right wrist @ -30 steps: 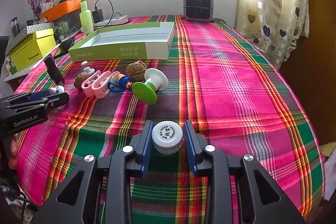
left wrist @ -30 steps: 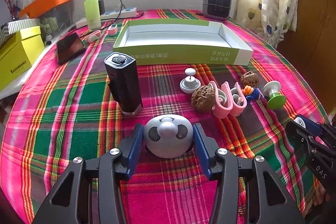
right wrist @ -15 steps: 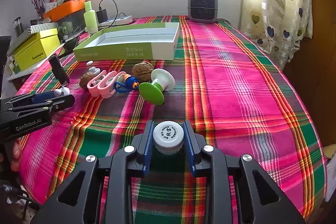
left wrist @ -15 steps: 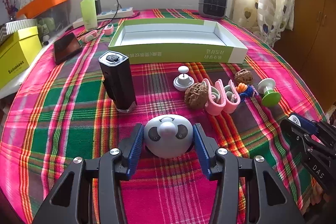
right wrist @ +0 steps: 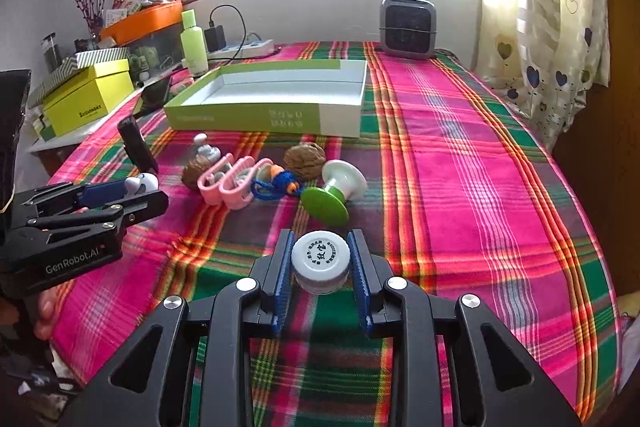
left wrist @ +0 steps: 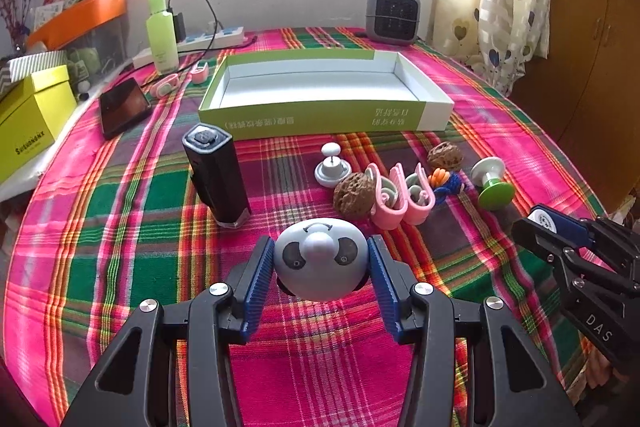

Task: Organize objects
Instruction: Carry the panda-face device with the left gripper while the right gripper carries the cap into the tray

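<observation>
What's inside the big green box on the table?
The green box looks empty: only its bare white bottom and inside walls show in both views. Its near wall hides the strip of floor just behind it, so something small and flat lying there could not be seen.

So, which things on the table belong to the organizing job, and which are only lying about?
For the job:
- panda toy, in the left gripper
- small white jar, in the right gripper
- empty green box
- walnuts, pink clips, green-and-white spool, black device

Likely lying about:
- heater
- green bottle
- phone
- yellow box
</observation>
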Demonstrator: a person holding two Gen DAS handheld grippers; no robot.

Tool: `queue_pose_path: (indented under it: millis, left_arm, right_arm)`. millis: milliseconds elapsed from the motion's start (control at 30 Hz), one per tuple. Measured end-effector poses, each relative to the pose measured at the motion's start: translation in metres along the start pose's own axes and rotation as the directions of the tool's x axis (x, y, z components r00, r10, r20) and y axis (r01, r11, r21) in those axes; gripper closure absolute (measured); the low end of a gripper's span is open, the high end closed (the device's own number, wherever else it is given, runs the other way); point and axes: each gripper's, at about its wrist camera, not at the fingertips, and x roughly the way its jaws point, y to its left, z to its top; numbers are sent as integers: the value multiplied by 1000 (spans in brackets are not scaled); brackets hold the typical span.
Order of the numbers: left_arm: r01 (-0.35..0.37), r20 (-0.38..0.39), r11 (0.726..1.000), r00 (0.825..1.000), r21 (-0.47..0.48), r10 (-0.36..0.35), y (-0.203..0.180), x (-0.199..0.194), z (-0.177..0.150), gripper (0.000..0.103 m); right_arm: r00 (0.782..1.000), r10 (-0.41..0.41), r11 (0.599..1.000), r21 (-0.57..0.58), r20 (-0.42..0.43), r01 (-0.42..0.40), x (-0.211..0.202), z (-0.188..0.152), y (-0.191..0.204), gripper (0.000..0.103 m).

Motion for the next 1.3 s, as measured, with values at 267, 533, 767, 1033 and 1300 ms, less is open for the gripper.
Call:
queue_pose_path:
  millis: [267, 533, 767, 1033, 1300]
  left_arm:
    - [14, 55, 1000, 998, 13, -15, -2, -17, 22, 57]
    - [26, 75, 1000, 997, 8, -26, 6, -18, 52, 57]
    - [8, 69, 1000, 998, -3, -7, 23, -5, 74, 57]
    - [-14, 61, 1000, 998, -18, 16, 48, 10, 104, 57]
    - [-38, 37, 999, 999, -20, 39, 74, 40, 135, 57]
  right_arm:
    - [999, 22, 1000, -22, 32, -21, -4, 27, 3, 74]
    - [998, 57, 997, -47, 40, -55, 4, 57, 11, 74]
    - [996, 85, 995, -61, 39, -82, 19, 85, 18, 74]
    - [996, 85, 994, -74, 21, -83, 46, 116, 21, 74]
    - [996, 85, 994, -64, -35, -87, 86, 136, 19, 74]
